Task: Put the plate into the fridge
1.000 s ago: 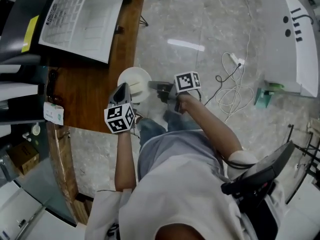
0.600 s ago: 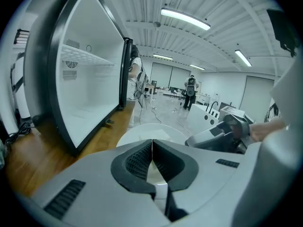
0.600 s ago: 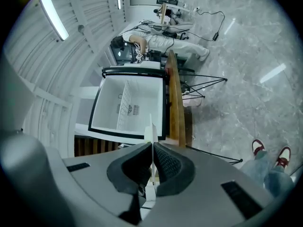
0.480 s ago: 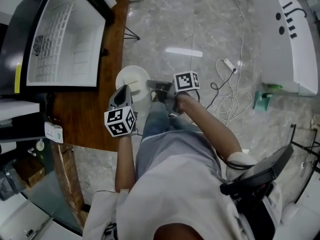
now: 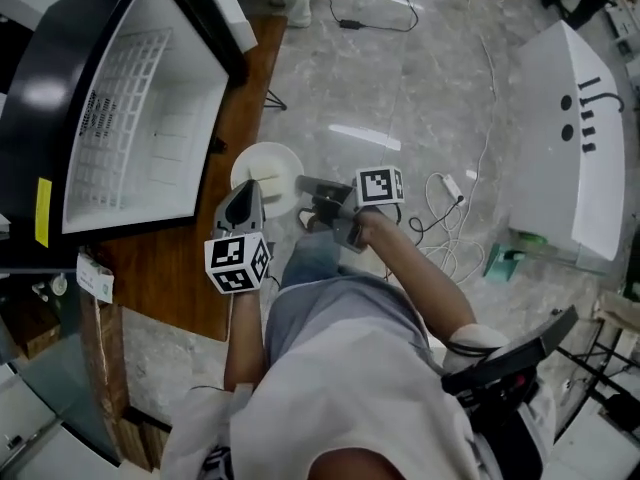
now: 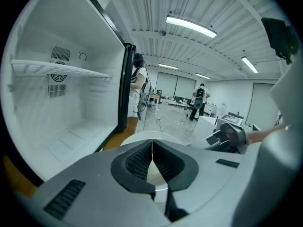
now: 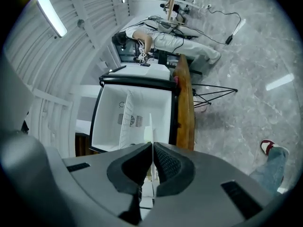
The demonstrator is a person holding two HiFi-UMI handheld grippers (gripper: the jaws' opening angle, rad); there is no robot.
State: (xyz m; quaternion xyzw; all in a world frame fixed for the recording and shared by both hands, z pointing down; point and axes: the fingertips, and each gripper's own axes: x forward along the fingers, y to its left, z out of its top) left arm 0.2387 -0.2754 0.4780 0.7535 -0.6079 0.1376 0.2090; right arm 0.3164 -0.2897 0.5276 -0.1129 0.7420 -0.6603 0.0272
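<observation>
A round white plate (image 5: 268, 171) hangs in the air between both grippers, just right of the open fridge (image 5: 140, 118). My left gripper (image 5: 250, 188) is shut on the plate's near rim; in the left gripper view the plate (image 6: 152, 137) shows past the closed pads. My right gripper (image 5: 303, 182) is shut on the right rim, and in the right gripper view the plate (image 7: 150, 126) appears edge-on as a thin white line running out of the pads. The fridge's white inside with its wire shelf (image 6: 61, 70) lies to the left, also seen ahead as the fridge (image 7: 132, 112) in the right gripper view.
The fridge stands on a wooden table (image 5: 180, 268). White cables (image 5: 450, 238) and a big white machine (image 5: 570, 138) lie on the marble floor at right. A black chair (image 5: 510, 368) is behind the person. Two people (image 6: 138, 86) stand far off in the room.
Both grippers have carried the plate along towards the fridge. Its open white interior now sits larger and nearer to the plate in the head view.
</observation>
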